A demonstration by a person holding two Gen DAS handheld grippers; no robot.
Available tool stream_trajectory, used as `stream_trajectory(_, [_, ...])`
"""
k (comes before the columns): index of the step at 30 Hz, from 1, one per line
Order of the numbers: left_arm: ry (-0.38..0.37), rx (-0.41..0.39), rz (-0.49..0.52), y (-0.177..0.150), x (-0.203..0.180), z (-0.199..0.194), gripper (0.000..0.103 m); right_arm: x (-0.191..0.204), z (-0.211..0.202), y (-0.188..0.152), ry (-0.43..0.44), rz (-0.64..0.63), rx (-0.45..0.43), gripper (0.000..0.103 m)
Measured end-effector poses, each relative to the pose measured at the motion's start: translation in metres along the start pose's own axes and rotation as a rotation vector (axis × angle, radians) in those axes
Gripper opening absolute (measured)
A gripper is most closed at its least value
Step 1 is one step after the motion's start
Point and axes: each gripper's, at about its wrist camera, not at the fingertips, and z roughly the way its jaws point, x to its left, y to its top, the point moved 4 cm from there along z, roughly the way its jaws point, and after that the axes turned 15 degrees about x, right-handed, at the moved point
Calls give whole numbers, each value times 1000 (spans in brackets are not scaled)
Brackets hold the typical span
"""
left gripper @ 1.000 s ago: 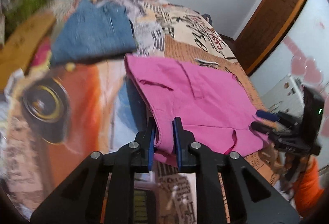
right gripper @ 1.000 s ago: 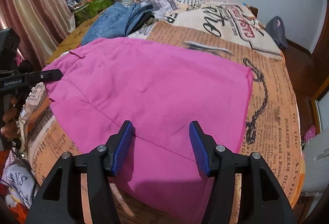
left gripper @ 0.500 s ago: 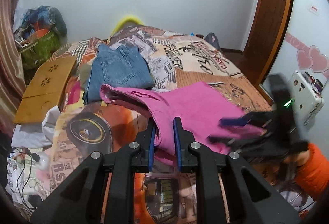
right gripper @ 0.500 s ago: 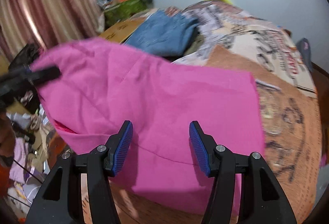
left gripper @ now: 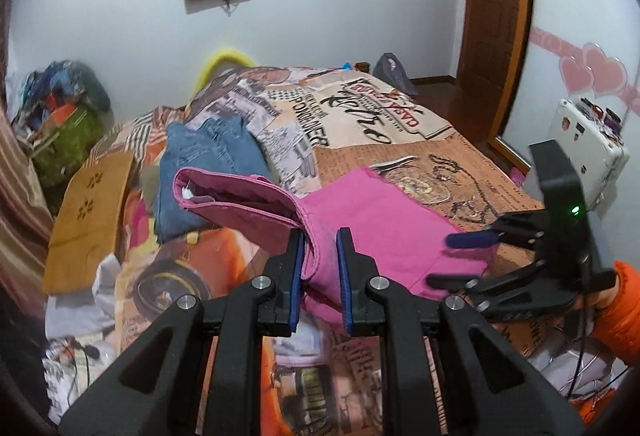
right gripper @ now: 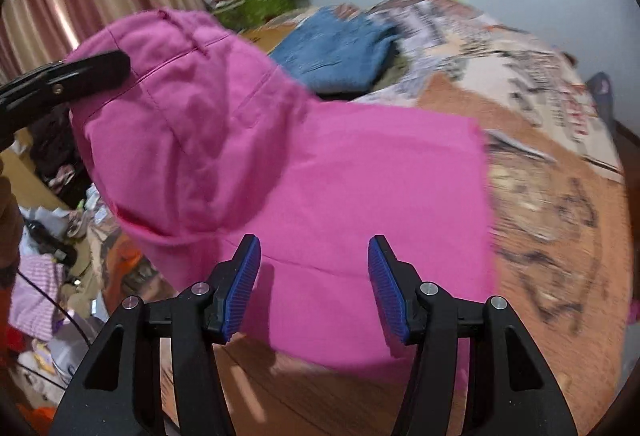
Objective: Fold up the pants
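Pink pants [left gripper: 384, 220] lie partly on the bed. My left gripper [left gripper: 318, 268] is shut on their waistband end and holds that end lifted, so the cloth hangs in a hump in the right wrist view [right gripper: 188, 124]. The rest of the pink pants [right gripper: 360, 196] lies flat on the bed. My right gripper [right gripper: 314, 276] is open, its jaws wide apart just above the near edge of the pants, holding nothing. It also shows at the right of the left wrist view [left gripper: 460, 260]. The left gripper's finger [right gripper: 80, 76] shows at the left of the right wrist view.
Folded blue jeans [left gripper: 204, 164] lie on the printed bedspread [left gripper: 360, 116] beyond the pink pants. A wooden lap tray [left gripper: 88, 212] and loose clothes lie at the left. A door [left gripper: 496, 28] and white case [left gripper: 584, 140] are at the right.
My left gripper has lifted the waistband end of the pink pants up off the bed and toward the far end. The right gripper stayed open over the near edge.
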Motion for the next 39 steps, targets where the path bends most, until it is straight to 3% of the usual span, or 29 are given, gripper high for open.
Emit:
stream_trajectory(7, [-30, -14, 68, 30, -36, 5, 13, -58, -18, -31, -136, 130, -14, 52])
stream_trajectory(12, [-73, 11, 107, 51, -64, 20, 11, -63, 0, -39, -108, 137, 36, 52])
stream_trajectory(20, [-194, 95, 111, 73, -100, 61, 11, -66, -3, -42, -82, 138, 13, 52])
stream_trajectory(31, [-289, 193, 82, 83, -126, 106, 10, -68, -6, -46, -59, 168, 2, 52])
stream_trajectory(35, [-288, 150, 84, 89, -124, 92, 15, -69, -5, -46, -64, 171, 4, 52])
stream_trajectory(39, [-204, 102, 76, 93, -98, 82, 15, -69, -7, -47, -60, 181, 3, 52])
